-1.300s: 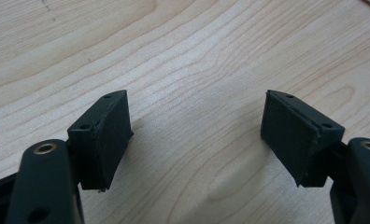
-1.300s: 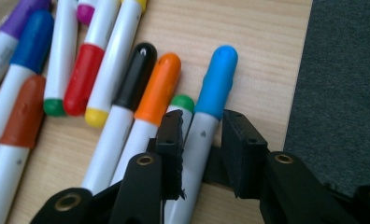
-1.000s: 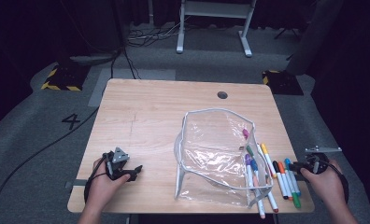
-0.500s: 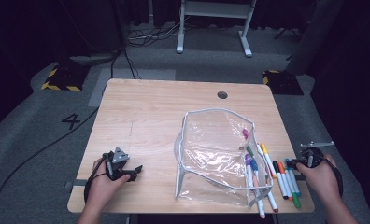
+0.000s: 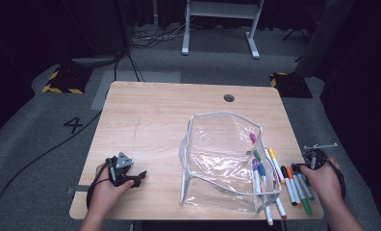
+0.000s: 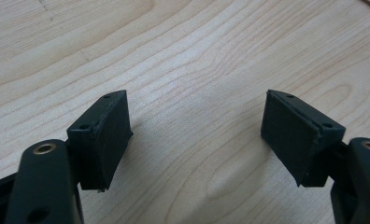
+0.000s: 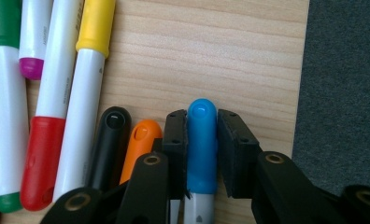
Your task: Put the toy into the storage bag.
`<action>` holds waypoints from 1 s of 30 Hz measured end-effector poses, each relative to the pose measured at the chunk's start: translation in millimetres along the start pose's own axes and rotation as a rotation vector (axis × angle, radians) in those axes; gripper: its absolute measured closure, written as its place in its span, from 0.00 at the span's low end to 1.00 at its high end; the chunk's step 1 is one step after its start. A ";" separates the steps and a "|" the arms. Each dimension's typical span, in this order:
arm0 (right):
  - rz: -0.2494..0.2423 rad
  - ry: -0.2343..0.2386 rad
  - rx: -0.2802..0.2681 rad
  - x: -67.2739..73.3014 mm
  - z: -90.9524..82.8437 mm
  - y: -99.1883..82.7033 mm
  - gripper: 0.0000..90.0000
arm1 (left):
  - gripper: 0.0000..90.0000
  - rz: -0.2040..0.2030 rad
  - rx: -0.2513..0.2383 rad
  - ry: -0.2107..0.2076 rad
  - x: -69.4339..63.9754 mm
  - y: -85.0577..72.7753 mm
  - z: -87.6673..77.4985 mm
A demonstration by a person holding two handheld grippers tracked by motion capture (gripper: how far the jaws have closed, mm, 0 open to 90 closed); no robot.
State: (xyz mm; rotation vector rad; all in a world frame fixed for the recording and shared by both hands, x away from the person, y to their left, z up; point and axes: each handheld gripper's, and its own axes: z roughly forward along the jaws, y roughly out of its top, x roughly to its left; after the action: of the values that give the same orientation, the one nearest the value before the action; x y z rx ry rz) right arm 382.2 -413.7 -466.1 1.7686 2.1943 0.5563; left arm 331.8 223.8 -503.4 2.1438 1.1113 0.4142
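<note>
Since the earlier frame, the right gripper had edged in from the table's right edge toward the row of markers beside the clear pouch, its jaws just closing around the blue-capped marker; the left pad seemed to touch the cap, though a sliver of gap showed on the right. That marker lay outermost from the pouch, beside an orange one. Well left of the pouch, the left gripper rested with jaws wide apart over bare table.
</note>
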 end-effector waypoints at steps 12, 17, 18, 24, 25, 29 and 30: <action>-0.074 -0.012 -0.020 5.7 1.3 8.4 0.84 | 0.27 0.000 0.000 0.000 0.0 0.0 0.0; -0.102 -0.005 -0.041 7.9 7.6 14.2 0.83 | 0.27 0.000 0.000 -0.001 0.1 0.0 0.0; -0.105 -0.002 -0.035 7.9 8.4 14.4 0.82 | 0.27 0.001 0.001 -0.002 0.2 0.0 -0.1; -0.074 0.016 -0.033 1.7 1.5 2.8 0.74 | 0.27 0.001 0.001 -0.002 0.2 0.0 0.0; -0.068 0.020 -0.031 -0.3 -1.1 -0.3 0.75 | 0.27 0.000 0.000 -0.002 0.1 0.0 0.0; -0.057 0.027 -0.033 -6.7 -7.6 -11.1 0.75 | 0.27 0.001 0.000 -0.002 0.1 0.0 0.0; -0.053 0.029 -0.033 -7.7 -8.8 -12.9 0.76 | 0.27 0.001 0.000 -0.002 0.1 0.1 0.1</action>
State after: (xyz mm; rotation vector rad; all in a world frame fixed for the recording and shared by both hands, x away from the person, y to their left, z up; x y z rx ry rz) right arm 368.8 -424.7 -464.3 1.6907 2.2314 0.6064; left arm 331.9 223.8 -503.4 2.1446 1.1095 0.4123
